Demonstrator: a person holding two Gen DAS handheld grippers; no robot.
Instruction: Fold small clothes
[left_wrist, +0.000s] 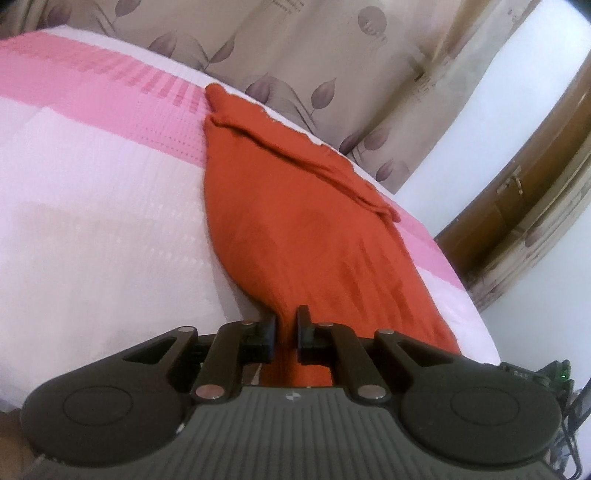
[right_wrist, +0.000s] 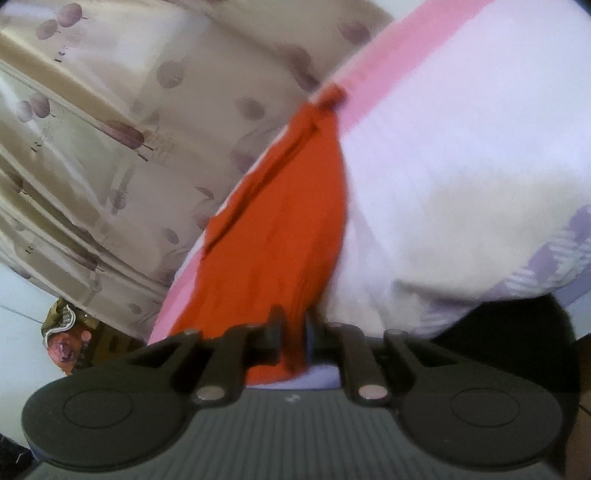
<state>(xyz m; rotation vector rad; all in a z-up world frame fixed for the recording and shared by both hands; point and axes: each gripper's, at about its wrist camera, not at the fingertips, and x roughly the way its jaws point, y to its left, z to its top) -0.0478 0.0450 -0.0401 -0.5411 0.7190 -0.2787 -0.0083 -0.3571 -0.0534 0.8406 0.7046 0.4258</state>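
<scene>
Both grippers pinching the orange-red knit garment (left_wrist: 295, 221) on the bed.
I've got the left gripper (left_wrist: 285, 332) clamped on its near edge, right gripper (right_wrist: 293, 332) likewise w/ cloth bunched btwn the jaws. Garment lies flat across the pink-and-white textured bedspread (left_wrist: 92, 206), far end folded over; leaf-print beige curtain (left_wrist: 303, 51) behind.

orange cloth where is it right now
The orange cloth lies stretched along the pink and white bedspread, its near end between the jaws of the left gripper and right gripper.
</scene>
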